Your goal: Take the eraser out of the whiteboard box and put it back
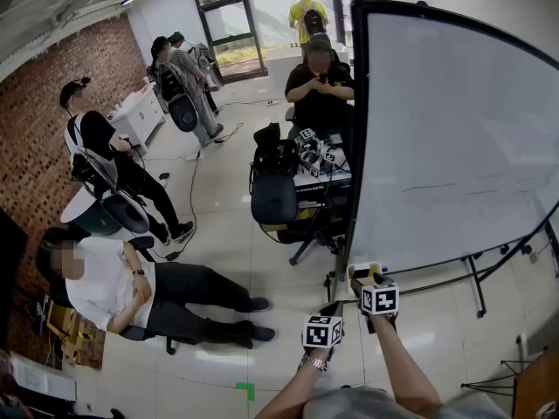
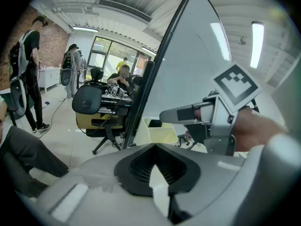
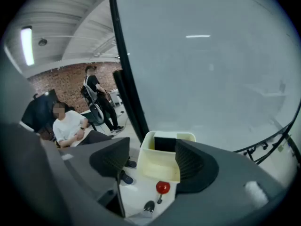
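The pale yellow whiteboard box (image 3: 161, 166) hangs at the lower left edge of the whiteboard (image 3: 211, 65). The black eraser (image 3: 164, 143) stands upright inside it at the back. My right gripper (image 3: 153, 159) is open, one pad on each side of the box and neither touching it or the eraser. In the left gripper view the box (image 2: 159, 132) and the eraser (image 2: 154, 123) lie ahead, with the right gripper (image 2: 186, 113) reaching over them. My left gripper (image 2: 157, 166) is shut and empty, held back from the box. From the head view both grippers (image 1: 322, 331) (image 1: 377, 297) hover by the box (image 1: 361, 273).
A red-knobbed pin (image 3: 162, 188) and a dark knob (image 3: 149, 206) sit on the white ledge below the box. The whiteboard stand's legs (image 1: 476, 282) spread to the right. A desk with an office chair (image 1: 274, 199) and several people stand or sit beyond, one seated (image 1: 131, 291) at left.
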